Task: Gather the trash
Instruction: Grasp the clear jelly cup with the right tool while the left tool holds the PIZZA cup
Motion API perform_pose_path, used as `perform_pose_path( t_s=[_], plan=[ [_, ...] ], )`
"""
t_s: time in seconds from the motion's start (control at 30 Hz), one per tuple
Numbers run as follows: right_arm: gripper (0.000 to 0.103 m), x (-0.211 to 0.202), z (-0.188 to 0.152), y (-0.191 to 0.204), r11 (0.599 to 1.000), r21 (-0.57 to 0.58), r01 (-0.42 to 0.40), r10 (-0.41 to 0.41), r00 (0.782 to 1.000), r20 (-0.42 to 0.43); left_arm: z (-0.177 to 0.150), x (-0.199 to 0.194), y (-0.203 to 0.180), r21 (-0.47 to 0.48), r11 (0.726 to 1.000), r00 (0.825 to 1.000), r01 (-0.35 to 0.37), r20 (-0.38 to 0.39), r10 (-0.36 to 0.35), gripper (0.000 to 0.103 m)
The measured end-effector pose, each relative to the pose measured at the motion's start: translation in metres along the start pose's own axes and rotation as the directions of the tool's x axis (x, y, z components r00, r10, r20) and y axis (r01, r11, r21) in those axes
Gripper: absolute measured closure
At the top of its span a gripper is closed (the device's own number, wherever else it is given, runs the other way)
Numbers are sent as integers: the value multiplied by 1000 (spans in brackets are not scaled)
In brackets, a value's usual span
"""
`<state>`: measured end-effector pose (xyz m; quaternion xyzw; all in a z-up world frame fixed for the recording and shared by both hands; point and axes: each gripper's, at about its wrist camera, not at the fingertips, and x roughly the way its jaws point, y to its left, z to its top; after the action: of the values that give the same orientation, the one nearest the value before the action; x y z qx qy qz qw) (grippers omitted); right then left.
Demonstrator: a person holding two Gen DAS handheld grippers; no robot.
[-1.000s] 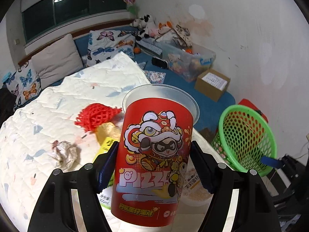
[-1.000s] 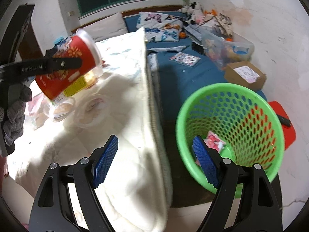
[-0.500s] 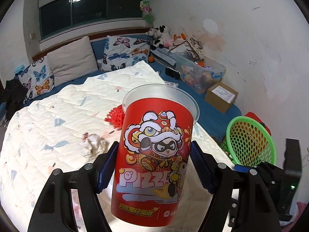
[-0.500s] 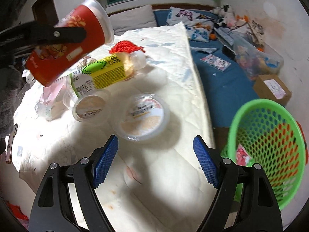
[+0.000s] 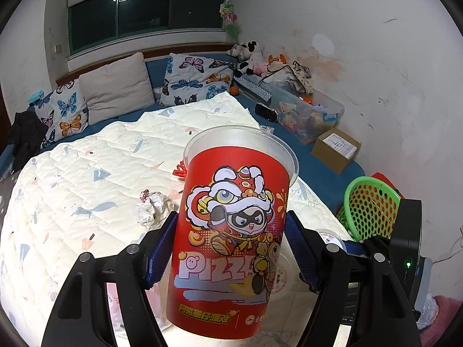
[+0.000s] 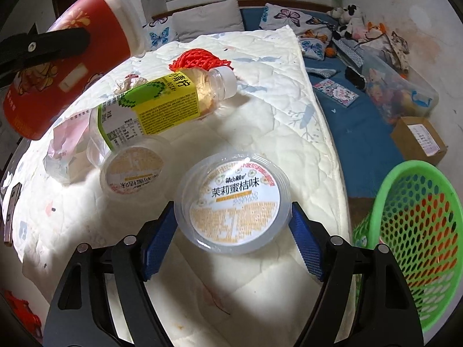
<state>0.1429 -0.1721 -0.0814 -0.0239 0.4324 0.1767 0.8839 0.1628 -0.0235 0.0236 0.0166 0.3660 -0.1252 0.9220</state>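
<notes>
My left gripper (image 5: 231,251) is shut on a red pizza cup (image 5: 231,231) with a clear lid and holds it above the quilt; the cup also shows in the right wrist view (image 6: 58,66) at upper left. My right gripper (image 6: 233,243) is open, with its jaws on either side of a round clear plastic tub (image 6: 233,199) lying on the white quilt (image 6: 260,92). A smaller tub (image 6: 133,167), a yellow-labelled bottle (image 6: 162,104), a red net (image 6: 199,59) and crumpled paper (image 5: 152,206) also lie on the quilt. The green trash basket (image 6: 413,231) stands on the floor to the right.
A cardboard box (image 6: 419,141) and a clear storage bin (image 6: 399,92) sit on the blue mat by the wall. Pillows (image 5: 115,86) line the far edge. A pink wrapper (image 6: 69,136) lies by the bottle. The quilt's edge drops off beside the basket.
My right gripper has swung left from the basket and closed in on the round tub, which now sits between its fingers. My left gripper has lifted the red cup higher.
</notes>
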Motion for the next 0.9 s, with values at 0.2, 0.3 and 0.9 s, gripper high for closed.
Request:
perform_pose_path(
  t_s=[0.2, 0.3, 0.9],
  plan=[
    [39, -1, 2, -1, 1000, 7, -8, 8, 1000, 6, 0, 1, 0, 5, 1000, 1000, 0, -2, 0, 33],
    [40, -5, 1, 0, 1000, 9, -12, 12, 1000, 13, 0, 1, -1, 5, 1000, 1000, 4, -2, -4, 33],
    [41, -60, -20, -36, 995, 94, 42, -51, 995, 89, 5, 12, -46, 65, 995, 997, 75, -6, -75, 33]
  ],
)
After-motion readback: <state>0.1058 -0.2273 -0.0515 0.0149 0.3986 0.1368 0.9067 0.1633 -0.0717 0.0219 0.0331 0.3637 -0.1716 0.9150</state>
